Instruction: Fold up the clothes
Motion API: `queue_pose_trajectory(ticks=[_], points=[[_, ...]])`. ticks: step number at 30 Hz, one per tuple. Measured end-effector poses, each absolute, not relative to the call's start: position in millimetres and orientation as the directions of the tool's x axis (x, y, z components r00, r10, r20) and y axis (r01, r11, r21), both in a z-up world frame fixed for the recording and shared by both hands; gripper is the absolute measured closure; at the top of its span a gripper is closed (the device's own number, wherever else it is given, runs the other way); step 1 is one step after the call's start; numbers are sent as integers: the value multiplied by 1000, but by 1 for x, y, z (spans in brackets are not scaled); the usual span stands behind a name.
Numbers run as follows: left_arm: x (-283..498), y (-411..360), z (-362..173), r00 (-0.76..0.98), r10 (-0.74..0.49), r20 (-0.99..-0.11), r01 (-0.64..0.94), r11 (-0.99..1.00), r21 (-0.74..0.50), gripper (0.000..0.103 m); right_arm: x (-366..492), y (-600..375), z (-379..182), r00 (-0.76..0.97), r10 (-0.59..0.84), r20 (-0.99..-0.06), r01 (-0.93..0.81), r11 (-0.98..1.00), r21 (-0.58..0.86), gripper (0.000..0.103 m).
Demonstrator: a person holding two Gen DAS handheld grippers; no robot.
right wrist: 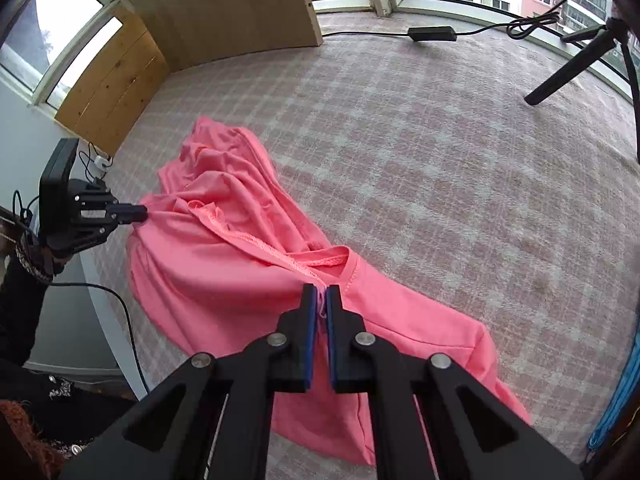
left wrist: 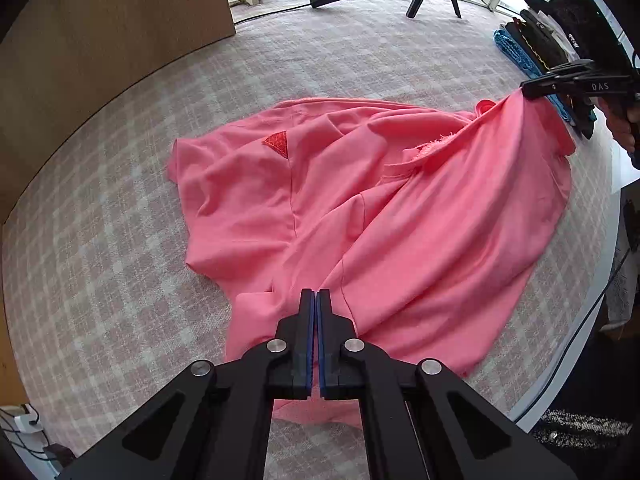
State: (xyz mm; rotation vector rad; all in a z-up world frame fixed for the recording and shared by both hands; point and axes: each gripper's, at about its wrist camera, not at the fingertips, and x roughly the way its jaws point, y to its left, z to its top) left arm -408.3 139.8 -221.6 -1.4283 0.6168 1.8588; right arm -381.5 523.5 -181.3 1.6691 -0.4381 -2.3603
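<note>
Checked cloth covers the table [left wrist: 120, 240] under both claws. Left claw [left wrist: 316, 294] is clamped on the pink garment [left wrist: 420, 220] at one edge, right claw [right wrist: 320, 290] pinches its frayed neckline, probably to stretch it flat. Beyond them it lies rumpled, creased, half spread.

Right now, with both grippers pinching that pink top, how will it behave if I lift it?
The pink top looks thin and floppy: it drapes in soft folds between the left gripper and right gripper, so it will likely sag. It probably weighs little. The frayed seam may snag or stretch.
</note>
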Motion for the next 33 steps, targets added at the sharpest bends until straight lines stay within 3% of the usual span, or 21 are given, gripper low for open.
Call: queue_pose_trajectory(ticks=[2, 3, 4, 5, 7, 8, 12, 14, 17, 18, 19, 20, 23, 27, 30, 33], points=[[-408, 139, -214, -170, 248, -954, -771, -636, -28, 95, -387, 552, -183, -345, -241, -907, -131, -945, 300, 86], [-410, 140, -211, -179, 257, -950, -774, -633, -26, 90, -385, 555, -182, -335, -205, -920, -117, -960, 256, 84], [-413, 142, -209, -192, 263, -945, -773, -635, -19, 78, -383, 557, -180, -325, -168, -931, -102, -972, 211, 80], [-417, 145, -208, -200, 268, -943, -773, -634, -17, 72, -380, 560, -180, -316, -144, -938, -84, -980, 179, 70], [-423, 151, -214, -178, 270, -946, -790, -612, -26, 72, -369, 566, -180, -307, -186, -934, -28, -979, 204, 51], [-425, 158, -220, -162, 261, -952, -803, -596, -27, 72, -363, 568, -181, -302, -201, -932, -1, -977, 212, 49], [-417, 177, -249, -113, 195, -974, -847, -532, -9, 75, -351, 566, -198, -267, -168, -949, 69, -986, 155, 49], [-412, 180, -254, -108, 175, -979, -853, -522, 0, 91, -353, 561, -210, -241, -156, -958, 100, -986, 135, 49], [-406, 174, -247, -117, 185, -976, -843, -538, -1, 96, -352, 547, -224, -218, -156, -963, 159, -980, 123, 49], [-405, 172, -244, -121, 189, -974, -839, -543, -1, 96, -350, 541, -227, -215, -154, -964, 186, -976, 114, 49], [-403, 167, -239, -128, 199, -972, -835, -550, -3, 97, -349, 535, -229, -212, -148, -966, 206, -973, 104, 64], [-400, 161, -231, -136, 214, -967, -827, -562, -8, 98, -347, 533, -230, -208, -130, -969, 205, -975, 87, 99], [-393, 142, -207, -167, 262, -950, -802, -597, -24, 98, -340, 539, -216, -262, -124, -957, 131, -987, 92, 100], [-382, 116, -175, -204, 336, -919, -776, -628, -57, 98, -318, 562, -170, -419, -193, -887, 8, -978, 209, 100], [-378, 112, -182, -215, 321, -922, -775, -631, -39, 91, -302, 569, -159, -452, -233, -861, -34, -960, 278, 100], [-382, 115, -196, -214, 287, -934, -775, -632, -17, 88, -290, 558, -183, -359, -143, -922, -39, -985, 168, 100]])
